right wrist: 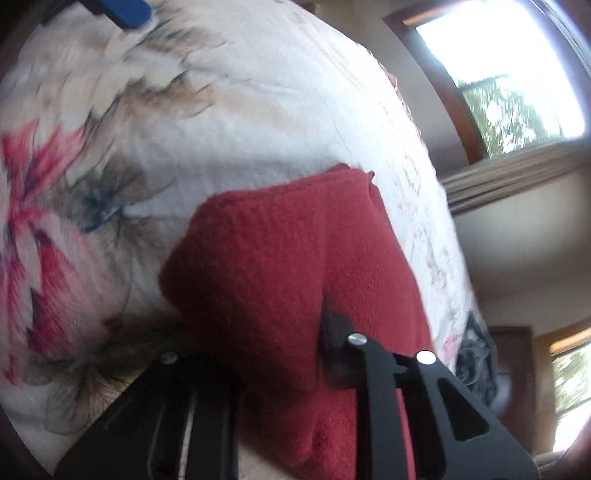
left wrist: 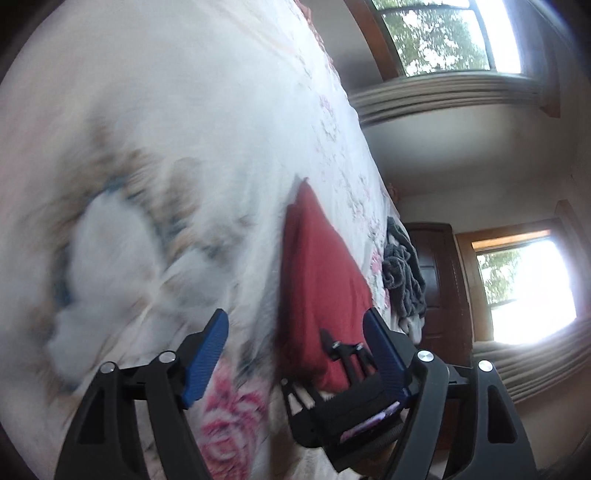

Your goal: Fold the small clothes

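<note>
A red fleece garment (right wrist: 280, 251) lies folded over on the floral bedspread (right wrist: 229, 122). My right gripper (right wrist: 314, 332) is shut on its near edge. One dark fingertip (right wrist: 328, 325) shows; the cloth hides the other. In the left wrist view the same red garment (left wrist: 317, 266) stretches away along the bed, with the right gripper (left wrist: 343, 354) clamped on its near end. My left gripper (left wrist: 295, 350) hovers open above the bed, its blue pads (left wrist: 207, 354) wide apart and holding nothing. One blue pad of the left gripper (right wrist: 125, 11) shows at the top of the right wrist view.
A crumpled grey garment (left wrist: 402, 273) lies further along the bed near its edge. Beyond the bed are a dark wooden door (left wrist: 439, 280), two bright windows (left wrist: 443, 37) and pale walls. The bedspread (left wrist: 166, 129) fills the left side.
</note>
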{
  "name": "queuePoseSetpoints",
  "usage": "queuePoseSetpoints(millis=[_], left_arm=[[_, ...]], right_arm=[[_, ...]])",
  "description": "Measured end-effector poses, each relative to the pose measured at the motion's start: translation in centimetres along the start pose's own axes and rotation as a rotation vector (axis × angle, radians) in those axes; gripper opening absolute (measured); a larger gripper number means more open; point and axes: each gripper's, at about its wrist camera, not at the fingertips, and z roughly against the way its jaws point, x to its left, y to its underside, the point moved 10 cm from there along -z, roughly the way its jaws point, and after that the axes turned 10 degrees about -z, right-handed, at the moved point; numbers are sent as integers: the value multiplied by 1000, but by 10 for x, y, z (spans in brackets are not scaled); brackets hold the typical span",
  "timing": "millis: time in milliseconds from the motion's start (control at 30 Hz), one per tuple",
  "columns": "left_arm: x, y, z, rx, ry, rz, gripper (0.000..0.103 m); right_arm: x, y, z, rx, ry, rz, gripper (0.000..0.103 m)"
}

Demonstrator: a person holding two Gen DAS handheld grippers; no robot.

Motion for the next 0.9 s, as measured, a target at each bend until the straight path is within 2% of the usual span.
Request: queuePoseSetpoints(millis=[167, 233, 267, 333, 400, 467, 700, 767, 833, 900], left_arm=[[-9, -31, -60, 152, 78, 50, 82], [-6, -36, -94, 247, 50, 58, 82], [-9, -36, -115, 320, 65, 50, 82], [-9, -36, -138, 390, 39, 36, 82], [-6, -38, -161, 438, -11, 6, 82], [-7, -40, -181, 483, -31, -16, 82], [-17, -40, -218, 561, -57, -83, 78], [-14, -39, -222, 589, -90, -94, 71], [-12, -40, -225, 612, -124, -103, 49], [-8, -41, -227, 635, -150, -112, 37]], right_arm=[[-15, -10, 4, -1, -41, -76, 15], [-23, -14, 6, -4, -55, -114, 15], [-26, -16, 6, -5, -59, -126, 15], [-34, -20, 6, -7, -72, -155, 15], [-44, -25, 5, -13, -80, -181, 15], [-49, -27, 8, -17, -90, -199, 15], [-53, -25, 14, -29, -115, -236, 15], [-53, -25, 14, -32, -122, -249, 15], [-54, -26, 13, -33, -130, -264, 15], [-55, -26, 13, -33, -137, -277, 15]])
